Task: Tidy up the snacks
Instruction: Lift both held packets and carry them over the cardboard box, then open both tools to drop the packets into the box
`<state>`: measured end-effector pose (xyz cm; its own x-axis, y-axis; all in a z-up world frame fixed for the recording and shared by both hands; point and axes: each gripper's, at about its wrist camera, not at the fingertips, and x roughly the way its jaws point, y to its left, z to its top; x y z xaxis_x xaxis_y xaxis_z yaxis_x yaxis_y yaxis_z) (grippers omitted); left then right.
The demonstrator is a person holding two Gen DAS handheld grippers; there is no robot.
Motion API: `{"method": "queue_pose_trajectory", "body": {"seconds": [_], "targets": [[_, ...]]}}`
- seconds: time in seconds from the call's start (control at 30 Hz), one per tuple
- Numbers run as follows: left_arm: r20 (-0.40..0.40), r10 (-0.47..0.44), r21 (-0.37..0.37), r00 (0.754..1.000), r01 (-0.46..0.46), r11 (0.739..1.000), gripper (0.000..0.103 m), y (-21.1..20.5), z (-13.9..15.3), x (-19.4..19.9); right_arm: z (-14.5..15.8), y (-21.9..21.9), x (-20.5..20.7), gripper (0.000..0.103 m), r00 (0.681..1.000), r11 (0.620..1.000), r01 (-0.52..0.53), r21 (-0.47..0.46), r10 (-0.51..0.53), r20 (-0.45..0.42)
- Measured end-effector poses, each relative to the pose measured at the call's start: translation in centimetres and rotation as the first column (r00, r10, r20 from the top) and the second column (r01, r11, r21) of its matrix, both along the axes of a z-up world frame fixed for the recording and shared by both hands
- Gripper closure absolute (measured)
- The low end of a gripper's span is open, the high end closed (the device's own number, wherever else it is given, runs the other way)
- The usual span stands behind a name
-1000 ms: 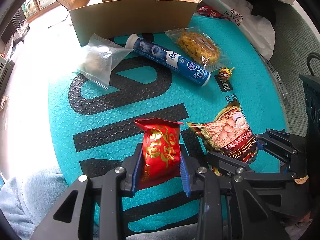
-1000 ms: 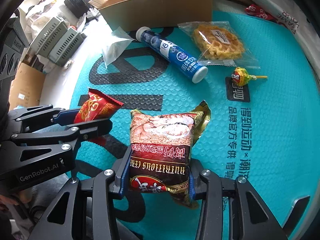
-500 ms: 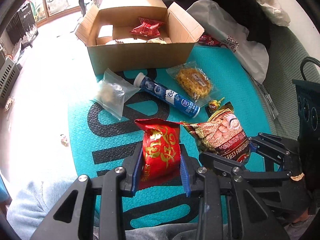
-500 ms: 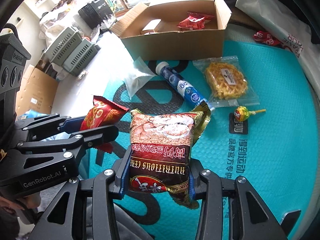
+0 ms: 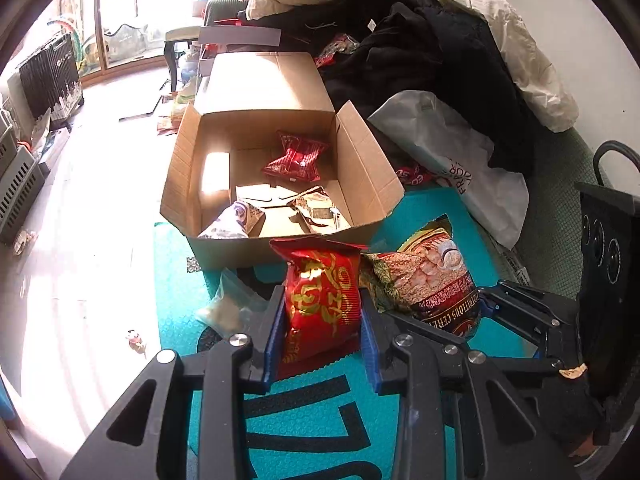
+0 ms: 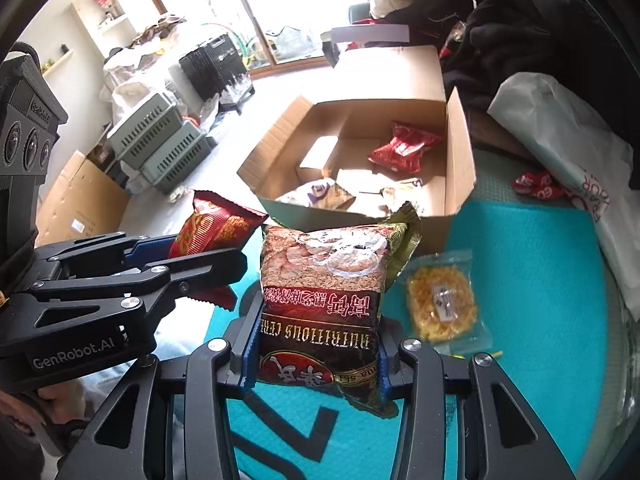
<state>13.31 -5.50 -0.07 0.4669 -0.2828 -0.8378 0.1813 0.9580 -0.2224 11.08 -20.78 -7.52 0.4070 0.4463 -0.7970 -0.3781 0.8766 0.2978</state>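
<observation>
The cardboard box [image 5: 280, 240] sits at 12 o'clock; the right gripper [image 6: 316, 344] pinches a puffy cereal bag [image 6: 324, 292] low down, the left gripper [image 5: 320, 340] a light, crushable red packet [image 5: 324, 296], both slippery film

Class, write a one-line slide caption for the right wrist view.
Right gripper holds a cereal packet before the open cardboard box.
</observation>
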Motion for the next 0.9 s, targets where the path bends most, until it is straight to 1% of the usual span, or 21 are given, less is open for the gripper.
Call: {"method": "queue_pose_trajectory", "body": {"seconds": [0.23, 0.4, 0.6, 0.73, 0.9], "targets": [[0.053, 0.031, -0.020, 0.998, -0.030, 0.999, 0.071, 0.9, 1.4, 5.8, 1.9, 0.7, 5.3, 0.060, 0.997, 1.000, 0.006, 0.007, -0.007, 0.080], [0.066, 0.033, -0.011, 0.997, -0.033, 0.999, 0.071, 1.1, 0.8, 9.9, 2.3, 1.2, 8.7, 0.060, 0.992, 1.000, 0.012, -0.001, -0.012, 0.122], [0.081, 0.052, 0.006, 0.995, -0.053, 0.999, 0.071, 1.3, -1.3, 13.9, 0.9, 1.5, 12.9, 0.060, 0.990, 0.999, 0.031, -0.014, -0.029, 0.139], [0.054, 0.063, 0.021, 0.997, -0.064, 0.998, 0.070, 1.7, -3.6, 16.2, -0.9, 1.7, 15.2, 0.060, 0.991, 0.999, 0.044, -0.029, -0.040, 0.128], [0.032, 0.068, 0.081, 0.997, -0.071, 0.994, 0.070, 2.1, -6.4, 17.8, -3.1, 2.5, 16.9, 0.060, 0.993, 0.997, 0.053, -0.063, -0.047, 0.107]]}}
